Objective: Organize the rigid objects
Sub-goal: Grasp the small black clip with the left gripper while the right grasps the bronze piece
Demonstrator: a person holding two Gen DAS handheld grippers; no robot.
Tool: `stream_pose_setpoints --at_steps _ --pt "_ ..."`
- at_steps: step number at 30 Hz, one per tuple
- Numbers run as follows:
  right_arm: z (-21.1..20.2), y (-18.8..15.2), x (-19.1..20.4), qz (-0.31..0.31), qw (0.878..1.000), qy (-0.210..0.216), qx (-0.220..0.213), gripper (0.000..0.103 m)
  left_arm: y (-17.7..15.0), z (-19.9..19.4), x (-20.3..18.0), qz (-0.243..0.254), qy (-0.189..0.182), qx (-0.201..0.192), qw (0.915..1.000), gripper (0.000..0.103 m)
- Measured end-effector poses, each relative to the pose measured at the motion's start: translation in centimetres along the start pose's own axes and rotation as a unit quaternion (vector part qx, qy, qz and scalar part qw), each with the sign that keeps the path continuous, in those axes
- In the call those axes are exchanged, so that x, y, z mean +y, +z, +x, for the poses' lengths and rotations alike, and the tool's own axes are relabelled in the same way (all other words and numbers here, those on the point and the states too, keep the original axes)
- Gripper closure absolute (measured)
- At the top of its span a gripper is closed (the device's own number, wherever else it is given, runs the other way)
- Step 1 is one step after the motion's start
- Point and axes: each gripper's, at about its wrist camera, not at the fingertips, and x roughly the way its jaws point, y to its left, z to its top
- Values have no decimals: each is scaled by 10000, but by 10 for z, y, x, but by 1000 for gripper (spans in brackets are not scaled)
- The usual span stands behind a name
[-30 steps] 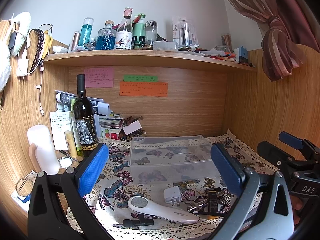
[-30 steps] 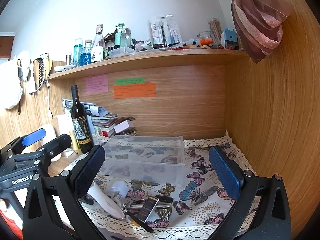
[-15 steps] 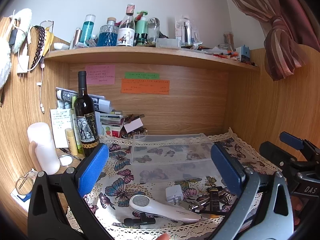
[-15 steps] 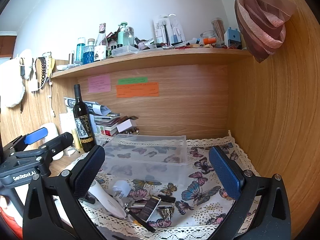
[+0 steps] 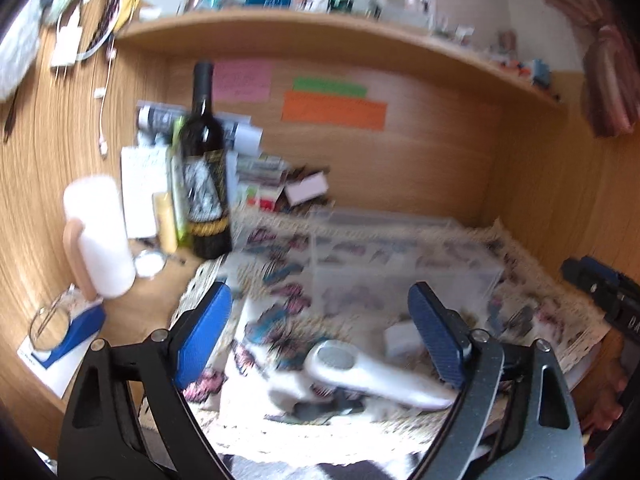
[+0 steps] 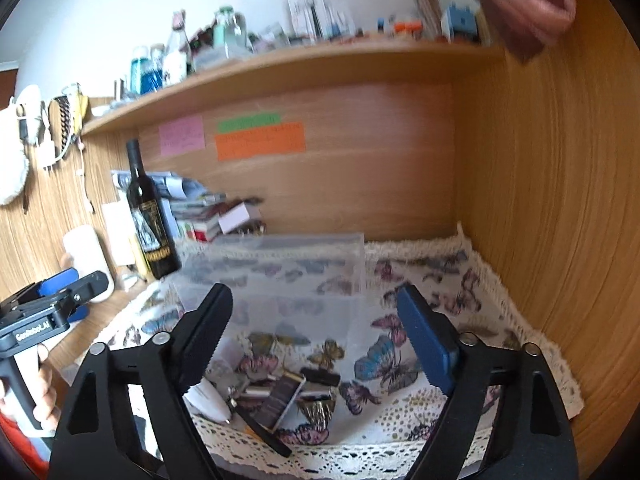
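A white handheld device lies on the butterfly cloth, with a white charger plug behind it. My left gripper is open and empty just above the device. In the right wrist view a heap of small dark and metal items lies at the cloth's front edge, with the device's tip at its left. My right gripper is open and empty above the heap. A clear plastic box stands behind; it also shows in the left wrist view.
A dark wine bottle stands at the back left beside a white cylinder, papers and stacked books. A wooden wall closes the right side. A shelf crowded with bottles runs overhead.
Both grippers have moved down and forward toward the items on the cloth; both views are blurred. Both gripper openings look narrower than before but stay open.
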Motion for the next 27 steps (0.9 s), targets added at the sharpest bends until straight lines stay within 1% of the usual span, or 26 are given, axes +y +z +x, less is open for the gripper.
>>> stream_pose_setpoints --at_steps 3,7,10,15,18,21,23,24,25,26,27 --pt "10 -9 -2 -58 9996 -50 277 31 -17 12 5 1 62 334 9994 12" --pt "24 -23 -5 -98 9975 -40 694 31 -40 29 9 -76 -50 880 9961 12" --pt "33 -34 -5 -202 9951 -97 968 31 -52 36 5 -53 -87 1116 9937 12" --pt "44 -51 -6 -270 9894 64 1424 31 -67 42 -4 52 -66 1337 9910 12" --pt "49 -57 0 -383 9879 71 1504 31 -72 45 -7 103 1 1403 9901 12" --pt "56 -62 -2 -319 9865 44 1603 31 -75 47 -8 95 109 1392 9902 13" --pt "59 -62 -6 -264 9856 45 1669 31 -77 51 -7 51 132 1429 9896 23" --pt "60 -64 -9 -225 9849 34 1714 33 -78 52 -7 46 152 1432 9896 25" --pt "62 -64 -10 -198 9845 31 1742 39 -79 52 -8 59 193 1393 9900 29" --pt "64 -66 -11 -172 9836 37 1793 46 -79 52 -9 84 221 1362 9904 35" --pt "67 -67 -13 -140 9822 58 1871 50 -79 54 -10 103 222 1361 9904 37"
